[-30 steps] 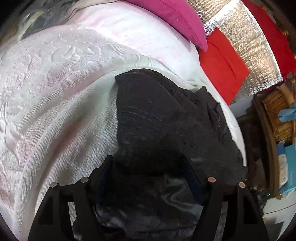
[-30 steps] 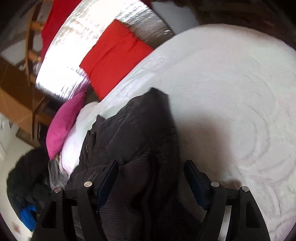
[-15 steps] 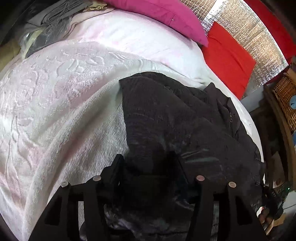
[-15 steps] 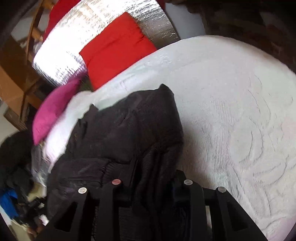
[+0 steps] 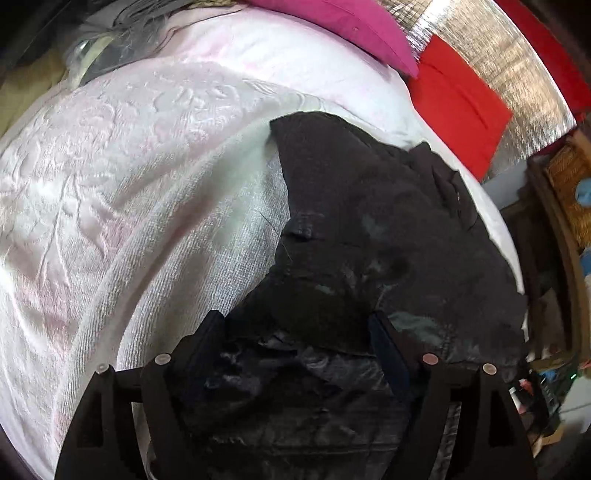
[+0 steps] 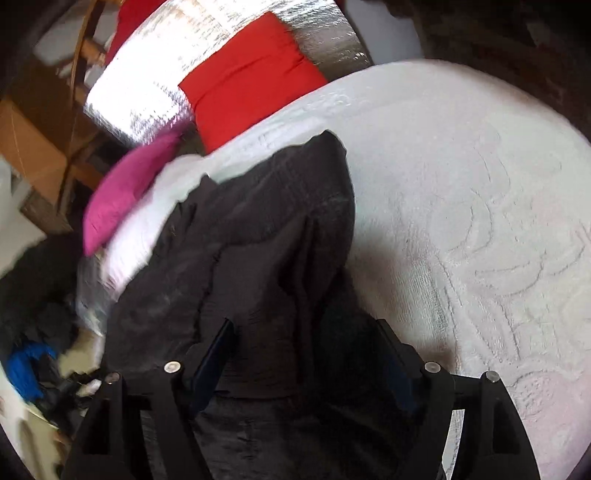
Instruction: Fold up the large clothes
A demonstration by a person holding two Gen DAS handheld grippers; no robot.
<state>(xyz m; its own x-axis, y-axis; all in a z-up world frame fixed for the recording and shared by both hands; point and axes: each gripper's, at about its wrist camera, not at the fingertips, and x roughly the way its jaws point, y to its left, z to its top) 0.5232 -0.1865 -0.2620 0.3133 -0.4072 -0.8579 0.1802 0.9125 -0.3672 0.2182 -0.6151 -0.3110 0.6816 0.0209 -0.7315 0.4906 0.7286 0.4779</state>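
Black puffy jacket lies bunched on the white textured bedspread, stretching straight ahead of both grippers toward the red cushion and pink pillow at the far end. So its long axis runs pretty much along the fingers, not across them.

The left gripper sits low over the near end, jaws spread wide, with shiny lining rumpled between them. Doesn't look like it's pinching anything, the fabric just sits in the gap. In its view the jacket spreads off to the right, with bare bedspread to the left.

The right gripper is the same deal: jaws spread, a thick fold of the jacket rising between the fingers but not clamped. Here the bare bedspread is on its right.

Both look about equally close to the near edge, angled down at it. My guess is the next move is a grab on that near hem to carry it forward over the rest.
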